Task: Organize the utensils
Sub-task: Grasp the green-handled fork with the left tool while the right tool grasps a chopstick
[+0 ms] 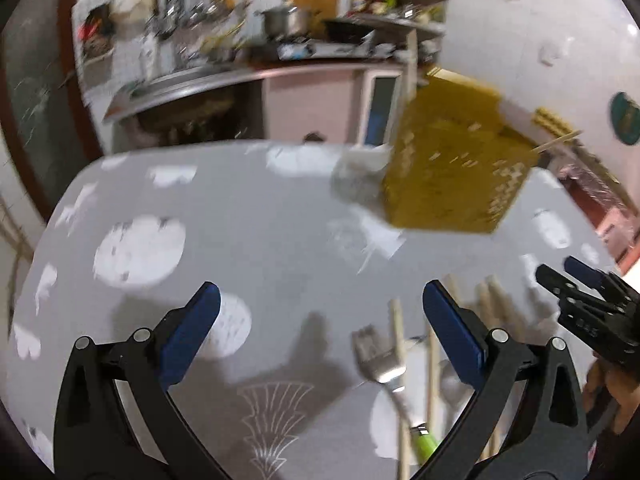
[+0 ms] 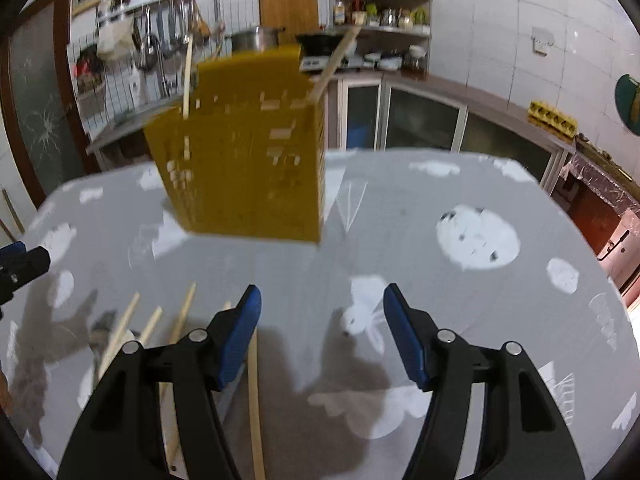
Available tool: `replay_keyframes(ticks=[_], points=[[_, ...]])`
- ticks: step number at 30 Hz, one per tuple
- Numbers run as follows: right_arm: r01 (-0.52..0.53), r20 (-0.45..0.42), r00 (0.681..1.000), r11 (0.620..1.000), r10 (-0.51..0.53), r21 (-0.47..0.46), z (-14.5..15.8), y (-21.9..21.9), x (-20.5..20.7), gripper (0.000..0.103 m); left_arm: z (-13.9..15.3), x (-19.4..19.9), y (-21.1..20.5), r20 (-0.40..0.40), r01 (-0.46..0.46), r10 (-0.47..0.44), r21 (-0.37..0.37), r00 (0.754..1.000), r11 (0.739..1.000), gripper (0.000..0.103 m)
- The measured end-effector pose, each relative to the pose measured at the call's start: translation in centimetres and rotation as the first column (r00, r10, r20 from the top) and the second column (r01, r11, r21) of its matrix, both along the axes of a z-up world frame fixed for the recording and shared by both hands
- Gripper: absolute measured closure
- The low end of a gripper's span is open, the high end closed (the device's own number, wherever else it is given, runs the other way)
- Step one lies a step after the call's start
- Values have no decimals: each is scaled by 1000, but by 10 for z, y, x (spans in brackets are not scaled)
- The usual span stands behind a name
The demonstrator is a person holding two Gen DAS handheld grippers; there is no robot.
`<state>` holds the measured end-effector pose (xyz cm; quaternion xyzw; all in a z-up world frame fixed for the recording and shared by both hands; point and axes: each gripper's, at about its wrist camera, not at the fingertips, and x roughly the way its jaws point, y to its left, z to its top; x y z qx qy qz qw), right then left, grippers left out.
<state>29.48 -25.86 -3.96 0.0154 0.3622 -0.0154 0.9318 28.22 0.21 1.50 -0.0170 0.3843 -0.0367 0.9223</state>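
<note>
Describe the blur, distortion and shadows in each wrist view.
Left wrist view: heavy motion smear across the kitchen background and the yellow holder; the fork is soft. Right wrist view: background sharper, holder still smeared. Both: fisheye bends the table edge, and dark gripper shadows fall on the cloth.

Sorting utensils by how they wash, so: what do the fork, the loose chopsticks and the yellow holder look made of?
Fork: bright metal, likely stainless, glinting; its handle end looks like green plastic.
Chopsticks: pale matte sticks, probably wood or bamboo.
Yellow holder: mustard walls with rows of slots, likely moulded plastic, though blur leaves that open.
</note>
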Motion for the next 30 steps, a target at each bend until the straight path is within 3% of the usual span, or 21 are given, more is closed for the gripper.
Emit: replay_keyframes(ticks=[4,9,18,23,25,26,30], points=[[-6,-46,999,1000,5,-20,-16,8,9,40,-22,4,3,-77,-26,25,-9,997,1000,5],[-26,-88,996,999,23,-34,-24,18,18,40,-35,9,1,-107,-43,46,33,993,999,5],[-55,-108,993,998,51,-36,-18,31,21,46,-44,15,3,-173,-60,59,0,983,998,5],[-58,-152,987,998,56,-7,-28,34,31,62,-47,15,-6,-197,-52,49,-8,979,999,5],[-71,-153,986,997,70,0,-26,35,32,85,-50,16,-11,-215,-45,41,-14,976,999,6],[-73,-154,985,997,72,1,-25,34,34,90,-51,17,-14,-223,-39,34,-19,974,999,6],[-71,-146,987,997,70,-3,-22,29,30,97,-55,21,-19,-249,-39,25,-52,968,998,13]])
